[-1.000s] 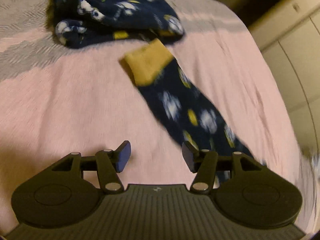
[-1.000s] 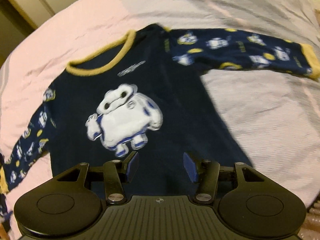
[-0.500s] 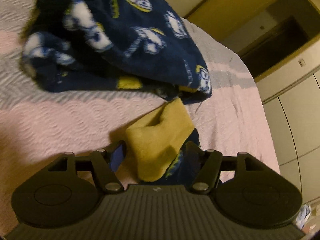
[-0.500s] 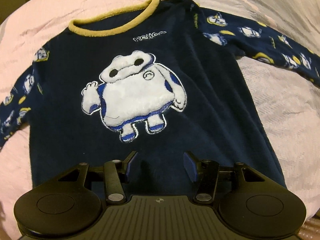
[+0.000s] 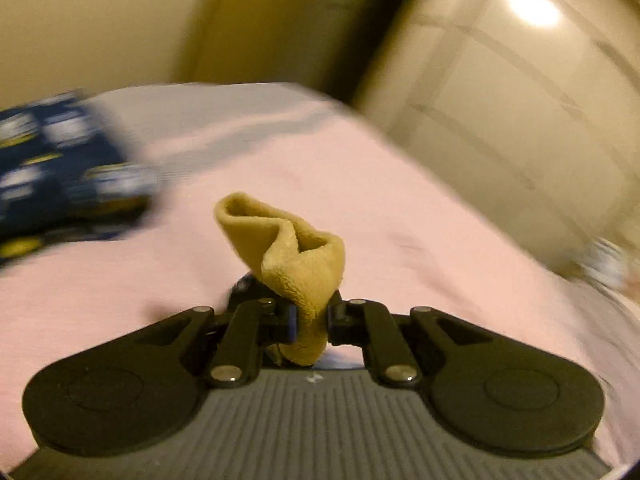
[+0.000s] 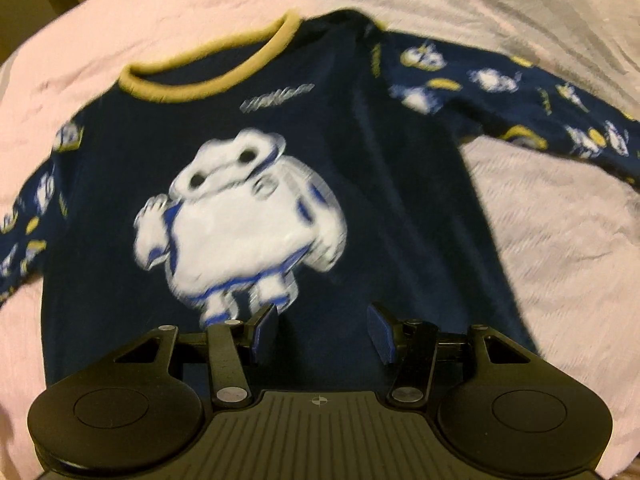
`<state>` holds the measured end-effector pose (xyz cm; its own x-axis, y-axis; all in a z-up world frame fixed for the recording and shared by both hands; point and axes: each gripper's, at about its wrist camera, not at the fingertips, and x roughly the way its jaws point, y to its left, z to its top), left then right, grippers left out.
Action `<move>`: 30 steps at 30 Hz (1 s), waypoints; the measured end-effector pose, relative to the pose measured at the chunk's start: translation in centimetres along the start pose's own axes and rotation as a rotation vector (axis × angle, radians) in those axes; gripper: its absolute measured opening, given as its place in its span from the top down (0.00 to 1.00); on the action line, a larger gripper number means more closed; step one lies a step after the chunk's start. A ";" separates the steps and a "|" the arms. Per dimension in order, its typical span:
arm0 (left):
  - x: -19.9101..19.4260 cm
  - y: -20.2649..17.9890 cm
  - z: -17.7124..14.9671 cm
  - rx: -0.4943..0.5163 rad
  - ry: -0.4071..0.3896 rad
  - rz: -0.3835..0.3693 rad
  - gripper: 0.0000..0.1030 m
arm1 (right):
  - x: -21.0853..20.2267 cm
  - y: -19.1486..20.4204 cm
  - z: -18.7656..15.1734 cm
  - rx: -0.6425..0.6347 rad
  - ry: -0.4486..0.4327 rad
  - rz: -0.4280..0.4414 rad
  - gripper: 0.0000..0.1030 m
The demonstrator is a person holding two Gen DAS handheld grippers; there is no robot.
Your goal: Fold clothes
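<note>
Pink bedding covers the bed, with pale cabinet doors beyond its edge. Navy pyjama top lies flat, front up, sleeves spread to both sides, white robot figure on the chest. Second navy patterned garment lies bunched further away, blurred. Right gripper hovers above the top's hem, fingers spread apart, holding nothing. Left gripper fingers are clamped on the mustard cuff.

Left gripper now clamped on yellow cuff, lifted
</note>
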<state>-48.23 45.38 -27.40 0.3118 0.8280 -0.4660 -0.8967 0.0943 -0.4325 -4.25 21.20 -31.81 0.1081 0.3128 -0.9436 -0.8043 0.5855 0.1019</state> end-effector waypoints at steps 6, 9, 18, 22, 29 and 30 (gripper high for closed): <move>0.1 -13.2 -9.5 0.060 0.267 -0.270 0.63 | -0.7 -4.8 1.8 0.075 -0.064 0.010 0.48; 0.9 -17.2 -15.3 0.048 0.465 -0.305 0.64 | -1.0 -7.5 2.6 0.142 -0.091 0.035 0.48; -1.6 -12.8 -16.1 0.148 0.562 -0.135 0.69 | 2.0 -8.9 3.1 0.436 -0.057 0.544 0.48; -1.6 -10.1 -13.7 0.144 0.526 -0.069 0.69 | 5.5 -5.4 2.4 0.560 0.046 0.752 0.48; 0.3 -7.8 -12.6 0.132 0.500 -0.019 0.69 | 9.9 0.6 3.4 0.491 0.068 0.771 0.48; 0.6 -7.7 -12.6 0.136 0.500 -0.015 0.69 | 10.4 1.4 3.6 0.476 0.068 0.769 0.49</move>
<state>-37.12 38.20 -34.09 0.4068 0.4640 -0.7869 -0.9135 0.2027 -0.3528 -2.18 27.96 -40.37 -0.4057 0.7092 -0.5766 -0.3122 0.4854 0.8167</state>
